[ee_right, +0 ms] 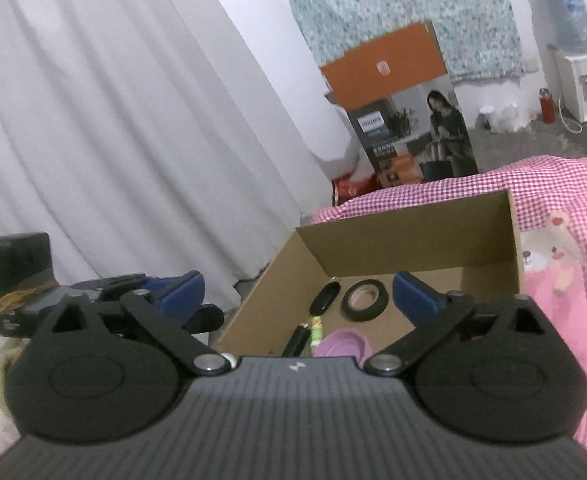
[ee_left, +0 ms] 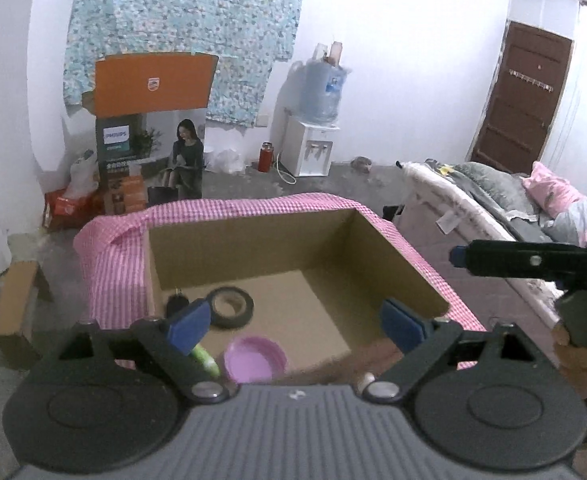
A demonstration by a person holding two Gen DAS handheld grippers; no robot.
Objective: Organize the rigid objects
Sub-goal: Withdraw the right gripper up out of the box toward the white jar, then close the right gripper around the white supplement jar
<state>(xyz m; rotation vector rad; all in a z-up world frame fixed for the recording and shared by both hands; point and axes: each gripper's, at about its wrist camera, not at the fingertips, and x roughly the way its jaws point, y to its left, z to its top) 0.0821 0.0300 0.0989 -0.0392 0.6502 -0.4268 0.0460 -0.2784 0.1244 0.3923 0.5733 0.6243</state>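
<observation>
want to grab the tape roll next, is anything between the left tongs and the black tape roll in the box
Nothing visible blocks it. The left tongs are open and empty above the cardboard box, whose top is open. The black tape roll lies flat on the box floor, apart from the pink lid nearer the camera.

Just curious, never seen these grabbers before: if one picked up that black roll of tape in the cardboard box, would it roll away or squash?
The roll of tape lies flat on its side, so it probably won't roll. It looks like a thick, firm ring, likely light, unlikely to squash.
</observation>
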